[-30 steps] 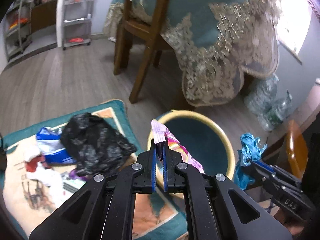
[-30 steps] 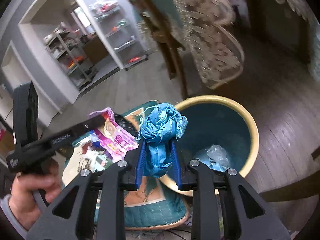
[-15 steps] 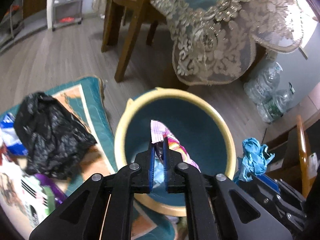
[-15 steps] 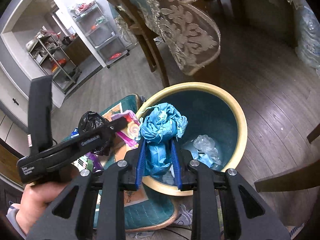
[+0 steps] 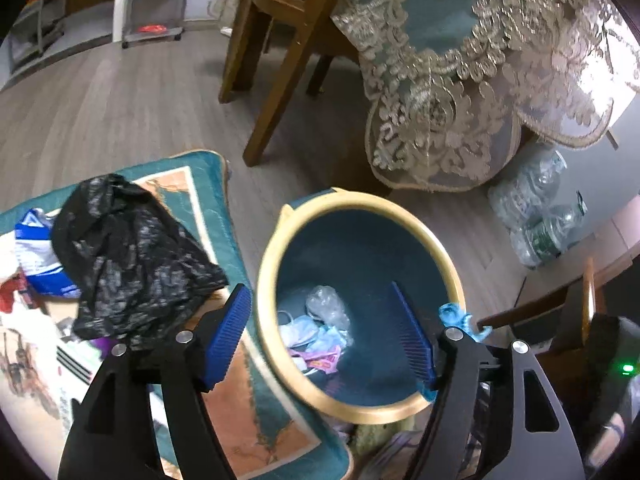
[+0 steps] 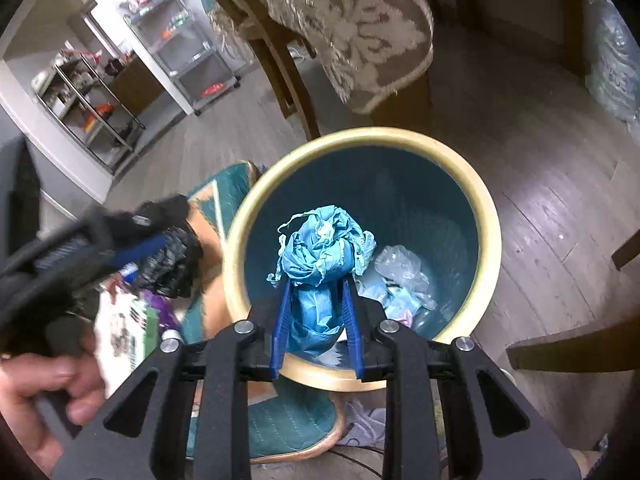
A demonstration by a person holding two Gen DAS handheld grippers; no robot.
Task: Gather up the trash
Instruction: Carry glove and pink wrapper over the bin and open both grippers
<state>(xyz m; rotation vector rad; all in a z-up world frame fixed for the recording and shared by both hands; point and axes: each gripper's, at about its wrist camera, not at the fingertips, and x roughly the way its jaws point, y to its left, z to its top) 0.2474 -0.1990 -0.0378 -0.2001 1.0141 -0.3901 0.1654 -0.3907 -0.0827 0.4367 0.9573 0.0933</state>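
A teal bin with a yellow rim (image 5: 352, 200) stands on the floor, with clear plastic, tissue and a pink wrapper (image 5: 320, 360) at its bottom. My left gripper (image 5: 318, 292) hangs over the bin's mouth. Its jaws are opening wide and nothing is between them. My right gripper (image 6: 317, 284) is shut on a crumpled blue wad (image 6: 320, 248) and holds it above the bin (image 6: 492, 216), near its front rim. The wad's tip (image 5: 456, 316) shows in the left wrist view. A person's hand (image 6: 40, 392) holds the blurred left gripper (image 6: 136, 248) at the left.
Left of the bin lies a teal mat (image 5: 212, 200) with a black plastic bag (image 5: 128, 256), a blue-white wrapper (image 5: 36, 256) and other litter. Wooden chair legs (image 5: 276, 96) and a lace tablecloth (image 5: 440, 120) stand behind. Plastic bottles (image 5: 536, 216) sit at the right.
My left gripper has opened and the pink wrapper it held has dropped into the bin. Both grippers have sunk closer to the bin. The right one still grips the blue wad.
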